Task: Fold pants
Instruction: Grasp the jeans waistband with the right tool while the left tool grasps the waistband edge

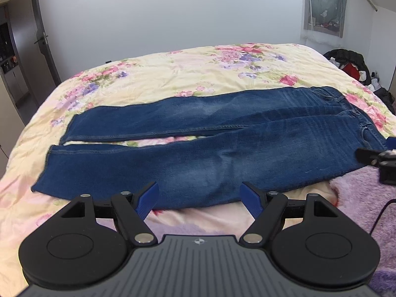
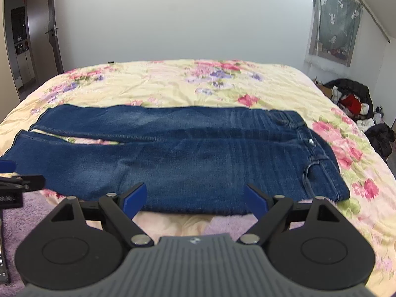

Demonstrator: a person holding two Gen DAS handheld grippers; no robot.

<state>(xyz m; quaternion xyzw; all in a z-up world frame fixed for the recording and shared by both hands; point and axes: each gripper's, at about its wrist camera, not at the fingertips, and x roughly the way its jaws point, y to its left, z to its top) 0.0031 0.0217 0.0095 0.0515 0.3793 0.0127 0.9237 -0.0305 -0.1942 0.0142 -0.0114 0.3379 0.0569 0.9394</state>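
Note:
Blue jeans [image 1: 210, 136] lie flat across the floral bedspread, waist to the right, leg cuffs to the left, the two legs slightly apart. They also show in the right wrist view [image 2: 198, 153]. My left gripper [image 1: 199, 196] is open and empty, its blue pads at the near edge of the near leg. My right gripper [image 2: 195, 198] is open and empty at the near edge of the thigh and hip part. Each gripper shows at the edge of the other's view: the right one in the left wrist view [image 1: 376, 158], the left one in the right wrist view [image 2: 19, 180].
The bed [image 1: 173, 74] has a yellow floral cover and a purple fleece blanket [image 1: 366, 210] along its near edge. A pile of dark clothes [image 2: 356, 104] lies on the floor to the right. A door [image 2: 53, 24] stands at the far left.

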